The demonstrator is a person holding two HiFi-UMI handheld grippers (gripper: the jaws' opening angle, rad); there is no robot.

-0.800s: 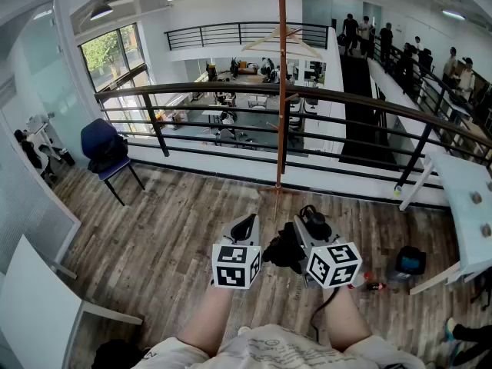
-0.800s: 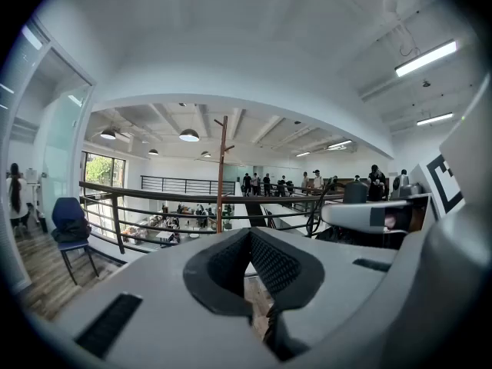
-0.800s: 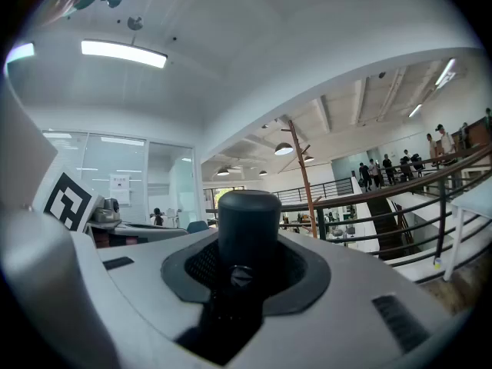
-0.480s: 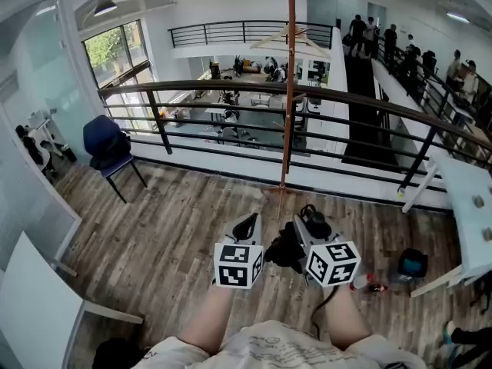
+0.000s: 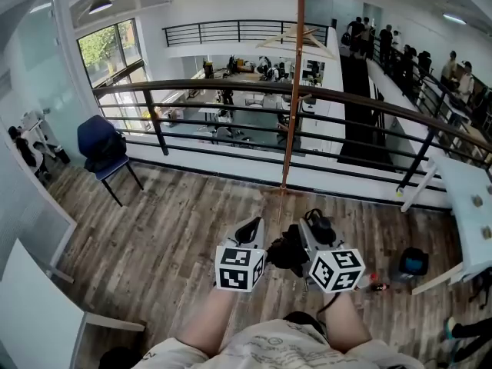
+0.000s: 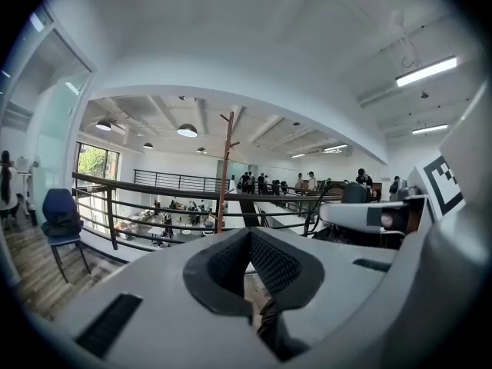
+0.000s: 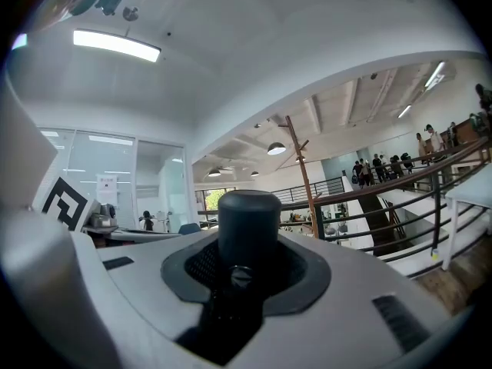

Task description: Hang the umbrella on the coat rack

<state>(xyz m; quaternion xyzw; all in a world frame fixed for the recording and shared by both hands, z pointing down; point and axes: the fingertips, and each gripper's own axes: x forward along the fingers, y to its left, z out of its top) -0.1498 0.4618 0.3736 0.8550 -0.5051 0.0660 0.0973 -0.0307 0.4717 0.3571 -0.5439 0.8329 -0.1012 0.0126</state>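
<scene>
Right gripper view: my right gripper point(image 7: 247, 261) is clamped on the umbrella point(image 7: 247, 221), held low in front of me, I judge for carrying to the rack point(image 7: 304, 177), well ahead by the railing point(image 7: 415, 177). The umbrella's blunt end stands up past the jaws, and its length runs down toward my left gripper point(image 6: 247, 241). That gripper's jaws are together, with a cord point(image 6: 269, 330) low between them.

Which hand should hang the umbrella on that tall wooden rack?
Right. The right gripper holds the umbrella, and the coat rack stands straight ahead. The left gripper looks empty.
</scene>
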